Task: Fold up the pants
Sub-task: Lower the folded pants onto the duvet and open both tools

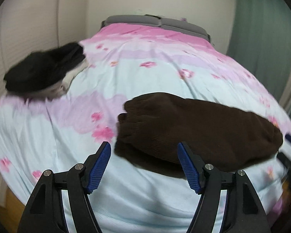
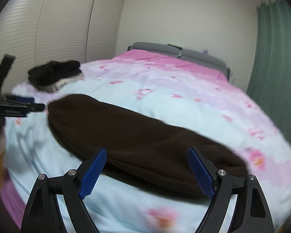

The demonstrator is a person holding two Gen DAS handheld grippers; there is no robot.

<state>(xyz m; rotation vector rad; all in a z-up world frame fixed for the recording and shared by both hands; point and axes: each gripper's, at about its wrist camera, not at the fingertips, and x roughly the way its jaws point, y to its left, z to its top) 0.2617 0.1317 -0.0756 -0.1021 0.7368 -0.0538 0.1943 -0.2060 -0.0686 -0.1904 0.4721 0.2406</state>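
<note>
Left wrist view: brown pants [image 1: 199, 134] lie doubled on the bedspread [image 1: 126, 77], well short of the black clothes pile [image 1: 46, 71]. Left gripper [image 1: 145, 165] and right gripper [image 2: 147, 170] gape empty. Likely between folds; next, regrip an end.

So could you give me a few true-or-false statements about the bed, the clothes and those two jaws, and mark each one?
1. The brown pants lie folded into a long strip on the bedspread. True.
2. The left gripper is clamped on the pants. False: its jaws stand open with nothing between the pads.
3. A dark pile of clothes sits apart from the pants, near the bed's far left edge. True.
4. The bedspread is plain white. False: it is pale blue and pink with flower prints.
5. The right gripper holds the pants off the bed. False: its jaws are open and the pants rest on the bed.
</note>
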